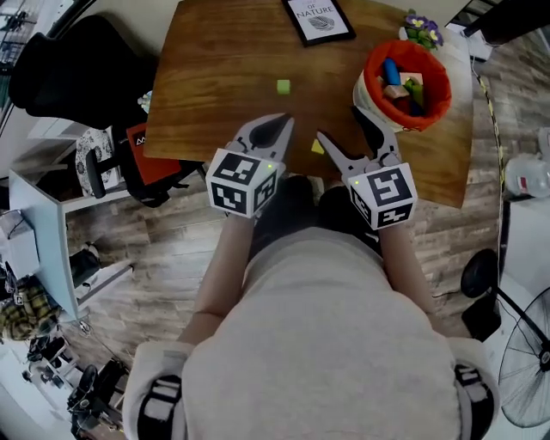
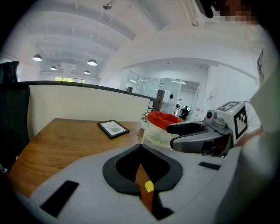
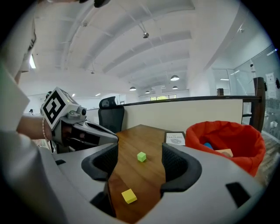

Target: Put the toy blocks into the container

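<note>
**Wooden table (image 1: 223, 69): two blocks outside the container (image 1: 404, 84)**

Wood-look flooring and office furniture surround the table. The container, a white tub with an orange-red liner, stands at the upper right of the head view and holds several toy blocks. A green block (image 1: 284, 86) lies mid-table, well apart from it. A yellow block (image 1: 317, 147) sits near the table's near edge, between the two grippers. A framed print (image 1: 318, 19) lies at top centre, and a small flowering plant (image 1: 423, 31) is just beside the container. The left gripper (image 1: 277, 127) has its jaws drawn together, holding nothing. The right gripper (image 1: 342, 129) has its jaws spread wide with nothing between them.
</note>
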`<state>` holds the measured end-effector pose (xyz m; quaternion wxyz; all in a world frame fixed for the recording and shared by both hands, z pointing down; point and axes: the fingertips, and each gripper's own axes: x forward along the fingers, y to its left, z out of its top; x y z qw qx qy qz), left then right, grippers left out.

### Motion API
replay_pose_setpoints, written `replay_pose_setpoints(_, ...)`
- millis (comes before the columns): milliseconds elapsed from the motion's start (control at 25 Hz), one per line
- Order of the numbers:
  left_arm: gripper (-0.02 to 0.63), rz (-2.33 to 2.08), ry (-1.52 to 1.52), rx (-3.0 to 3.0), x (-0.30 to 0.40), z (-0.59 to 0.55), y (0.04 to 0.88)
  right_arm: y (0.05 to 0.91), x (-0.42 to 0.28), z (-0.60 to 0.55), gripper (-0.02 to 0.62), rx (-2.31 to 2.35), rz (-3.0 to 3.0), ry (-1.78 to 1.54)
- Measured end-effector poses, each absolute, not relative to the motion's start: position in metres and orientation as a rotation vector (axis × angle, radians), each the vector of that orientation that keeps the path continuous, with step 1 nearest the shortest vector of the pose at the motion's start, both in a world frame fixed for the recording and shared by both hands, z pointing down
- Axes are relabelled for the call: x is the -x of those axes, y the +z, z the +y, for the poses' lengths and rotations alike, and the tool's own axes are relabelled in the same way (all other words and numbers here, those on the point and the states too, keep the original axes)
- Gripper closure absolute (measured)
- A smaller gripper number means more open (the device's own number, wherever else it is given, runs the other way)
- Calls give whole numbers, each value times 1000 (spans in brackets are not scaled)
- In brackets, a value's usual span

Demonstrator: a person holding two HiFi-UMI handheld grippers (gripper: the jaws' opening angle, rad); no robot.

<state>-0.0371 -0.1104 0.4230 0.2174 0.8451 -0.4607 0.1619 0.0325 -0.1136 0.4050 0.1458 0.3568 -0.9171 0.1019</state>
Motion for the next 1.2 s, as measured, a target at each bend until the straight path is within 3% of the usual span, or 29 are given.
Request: replay_pose_setpoints(1200,592,-966,508,-2290,38,-105,504,493,-20,-111,302,-988,-2375,467)
